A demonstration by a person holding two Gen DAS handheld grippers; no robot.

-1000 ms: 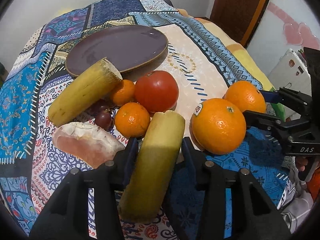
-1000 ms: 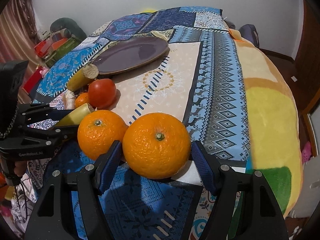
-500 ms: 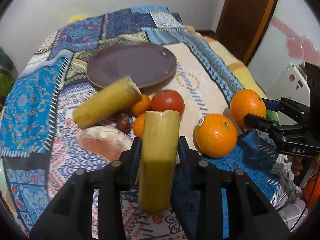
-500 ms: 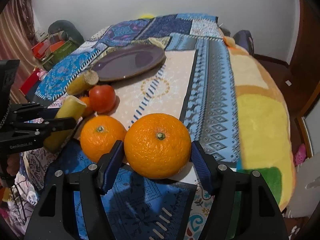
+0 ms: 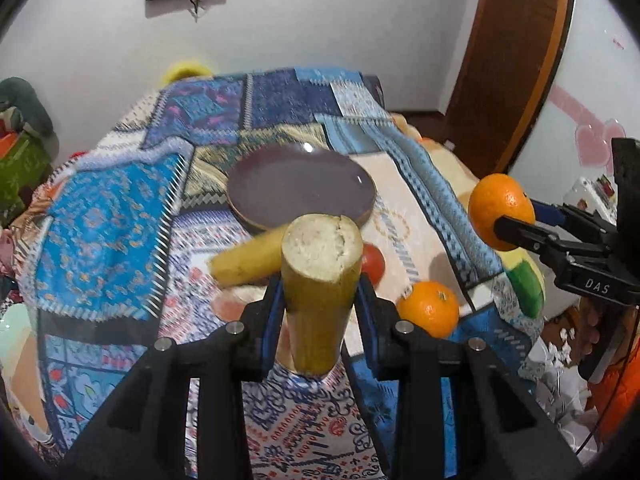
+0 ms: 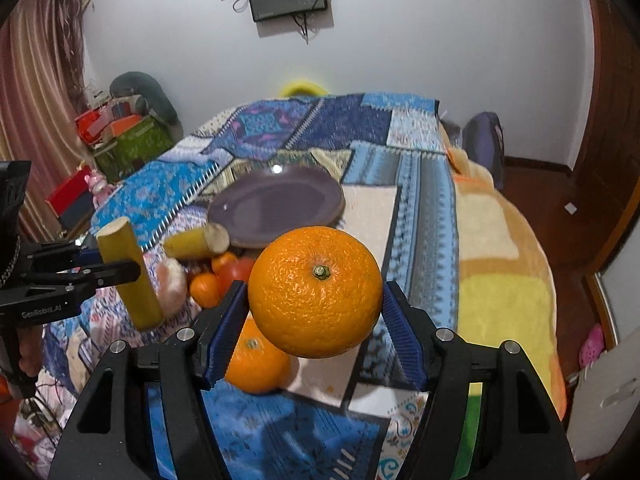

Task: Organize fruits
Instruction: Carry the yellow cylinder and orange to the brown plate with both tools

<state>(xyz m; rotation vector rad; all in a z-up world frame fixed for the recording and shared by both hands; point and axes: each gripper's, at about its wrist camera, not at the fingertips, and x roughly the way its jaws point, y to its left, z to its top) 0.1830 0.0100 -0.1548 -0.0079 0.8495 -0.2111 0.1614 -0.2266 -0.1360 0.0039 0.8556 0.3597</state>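
My left gripper (image 5: 320, 304) is shut on a cut banana half (image 5: 318, 280) and holds it upright above the bed; it also shows in the right wrist view (image 6: 126, 276). My right gripper (image 6: 314, 320) is shut on a large orange (image 6: 316, 292), lifted off the blanket; it also shows in the left wrist view (image 5: 500, 210). A dark purple plate (image 5: 300, 190) (image 6: 276, 202) lies empty further back. On the blanket lie a second orange (image 5: 430, 308) (image 6: 256, 364), another banana half (image 5: 244, 260) (image 6: 196, 242), a tomato (image 5: 372, 262) and small tangerines (image 6: 204, 288).
The fruits lie on a patchwork blanket (image 5: 120, 216) over a bed. A pale peach-coloured piece (image 6: 172, 280) lies by the tangerines. A yellow-orange blanket (image 6: 500, 272) covers the right side. Boxes and clutter (image 6: 120, 136) stand at the left, a wooden door (image 5: 516, 64) at the right.
Both grippers have risen: the banana half now stands upright well above the blanket, and the large orange has lifted off it, leaving the second orange behind.
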